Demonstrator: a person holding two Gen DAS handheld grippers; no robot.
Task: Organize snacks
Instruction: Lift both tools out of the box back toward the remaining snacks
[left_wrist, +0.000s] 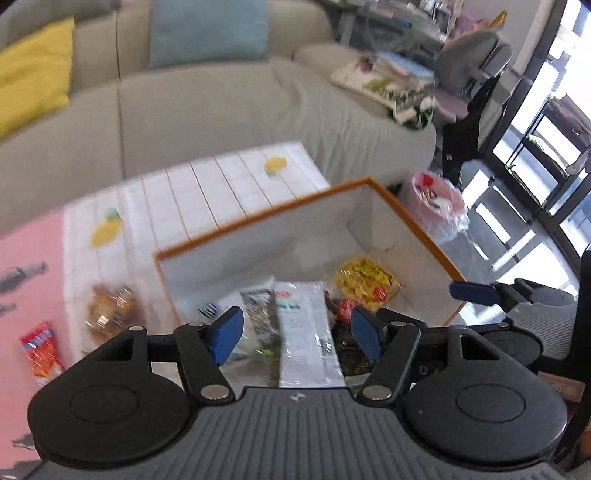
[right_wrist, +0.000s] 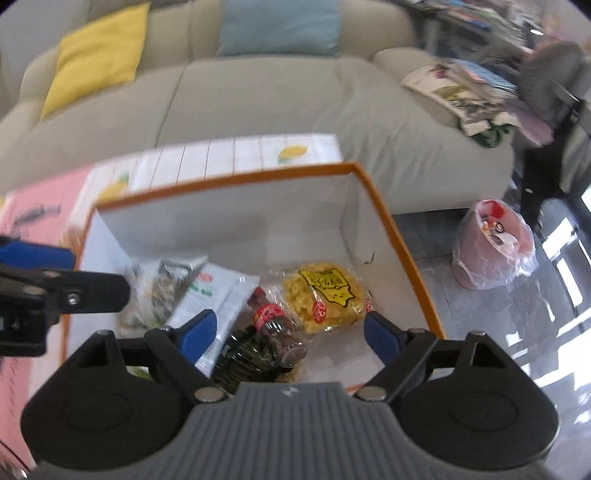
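Box: I am looking down into the orange-rimmed white box (right_wrist: 380, 206), filling the middle of both views and standing open at the top.
Already packed: I am counting a yellow snack bag (right_wrist: 325, 295) at centre right of the floor, a cola bottle (right_wrist: 275, 325) lying on its side beside it, a flat white and green packet (right_wrist: 218, 299) leaning to its left, and a dark-patterned pouch (right_wrist: 166, 291) further left; a dark green wrapper (right_wrist: 243, 360) is lying under the bottle.
Still outside: I am seeing a clear bag of brown snacks (left_wrist: 110, 312) on the tiled cloth (left_wrist: 221, 192) at lower left of the left view, and a red packet (left_wrist: 40, 350) on the pink mat (left_wrist: 29, 251) below it.
Progress: I am judging the sorting mostly done, with those two at least left to gather.
Left gripper (left_wrist: 295, 334): I am holding my jaws wide and empty above the white packet.
Right gripper (right_wrist: 288, 332): I am holding these jaws wide too, nothing between the pads, over the bottle.
Edges: I am keeping the box's left wall in mind, standing between my left gripper and the loose snacks; the right wall is close by my right jaw.
Open room: I am finding bare floor in the box's lower right corner and along its far wall; the two grippers are near each other at the frame sides.
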